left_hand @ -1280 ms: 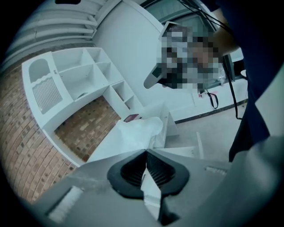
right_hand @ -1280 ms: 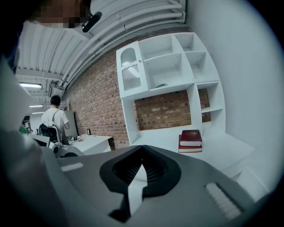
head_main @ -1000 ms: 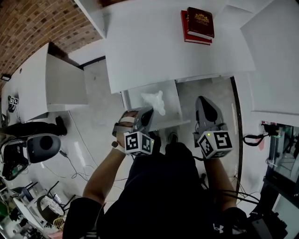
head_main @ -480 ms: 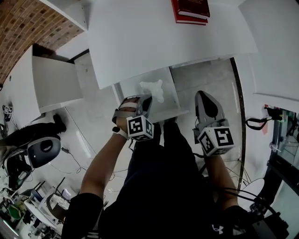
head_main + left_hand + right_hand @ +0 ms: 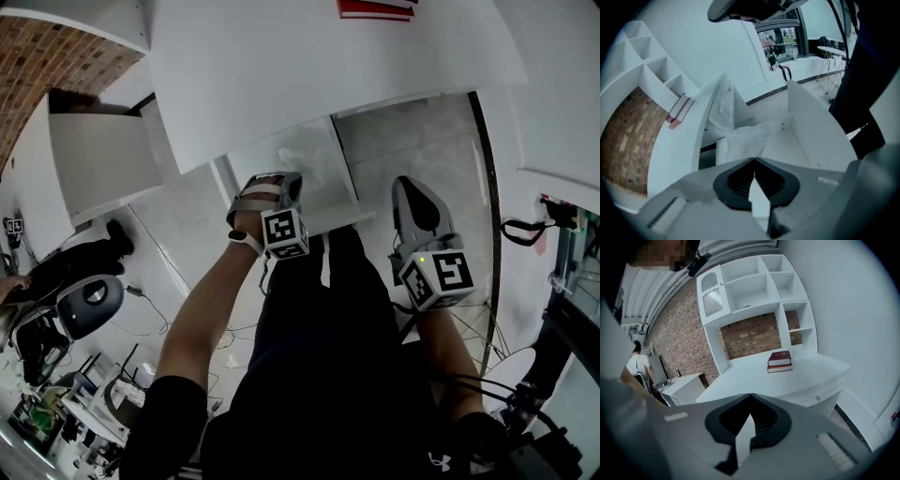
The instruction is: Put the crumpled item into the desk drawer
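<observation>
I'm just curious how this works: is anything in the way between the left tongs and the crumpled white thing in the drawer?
Nothing visible does. The crumpled item lies in the open drawer, just beyond the tips of the shut left tongs, with no object between them.

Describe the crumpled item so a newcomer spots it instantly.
Start at the big white desk; below its front edge a drawer stands pulled open. The crumpled item lies inside it, a wrinkled white wad, the only thing visible there, unlike the flat red books stacked on the desktop.
</observation>
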Motion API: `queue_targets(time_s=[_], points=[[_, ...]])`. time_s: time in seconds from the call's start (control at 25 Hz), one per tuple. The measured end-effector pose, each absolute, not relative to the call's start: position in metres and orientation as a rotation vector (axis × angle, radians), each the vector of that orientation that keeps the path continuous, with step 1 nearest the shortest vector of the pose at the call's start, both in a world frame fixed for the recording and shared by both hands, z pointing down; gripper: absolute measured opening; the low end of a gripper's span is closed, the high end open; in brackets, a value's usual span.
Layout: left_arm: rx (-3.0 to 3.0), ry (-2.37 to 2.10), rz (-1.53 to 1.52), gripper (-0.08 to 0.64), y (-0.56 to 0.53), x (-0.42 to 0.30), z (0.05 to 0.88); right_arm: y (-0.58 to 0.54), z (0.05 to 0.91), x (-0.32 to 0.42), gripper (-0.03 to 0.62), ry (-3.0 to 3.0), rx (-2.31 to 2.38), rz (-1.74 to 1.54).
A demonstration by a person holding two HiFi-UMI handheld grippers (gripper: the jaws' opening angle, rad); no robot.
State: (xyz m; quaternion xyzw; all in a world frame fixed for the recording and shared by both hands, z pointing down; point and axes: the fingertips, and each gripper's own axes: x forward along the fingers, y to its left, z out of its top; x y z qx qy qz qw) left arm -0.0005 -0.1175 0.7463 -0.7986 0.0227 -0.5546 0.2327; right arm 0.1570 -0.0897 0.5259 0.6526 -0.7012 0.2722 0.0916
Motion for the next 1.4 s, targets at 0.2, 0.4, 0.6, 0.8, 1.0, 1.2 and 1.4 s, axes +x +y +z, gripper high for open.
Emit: queue_targets(time_s=[0.2,0.4,0.6,0.8,1.0,1.2,1.4], points=[[-2.144,-0.018,-1.597,0.005,-0.113,0.004,0.781,-0.079,0.543,0.169,0.003,-2.044,1.943,0.856],[-2.123,-0.106,-1.639,0.005,-0.106,0.008,0.810,-0.074,0.555,0.177,0.003,-2.007,1.949,0.892],[-2.111,-0.200,-1.667,0.005,-0.092,0.012,0.836,-0.064,0.569,0.186,0.003,-1.951,1.964,0.927],[-2.127,-0.266,-1.717,0.005,-0.087,0.009,0.857,-0.060,0.581,0.190,0.003,-1.909,1.981,0.969],[-2.170,-0.335,-1.758,0.008,-0.079,0.009,0.872,-0.059,0.588,0.193,0.003,-1.892,1.990,0.992],[-2.190,-0.361,-1.794,0.014,-0.073,0.007,0.879,-0.057,0.590,0.192,0.003,-1.888,1.985,0.998],[-2.224,-0.349,-1.814,0.057,-0.071,0.005,0.882,-0.056,0.591,0.189,0.003,-1.897,1.977,0.995]])
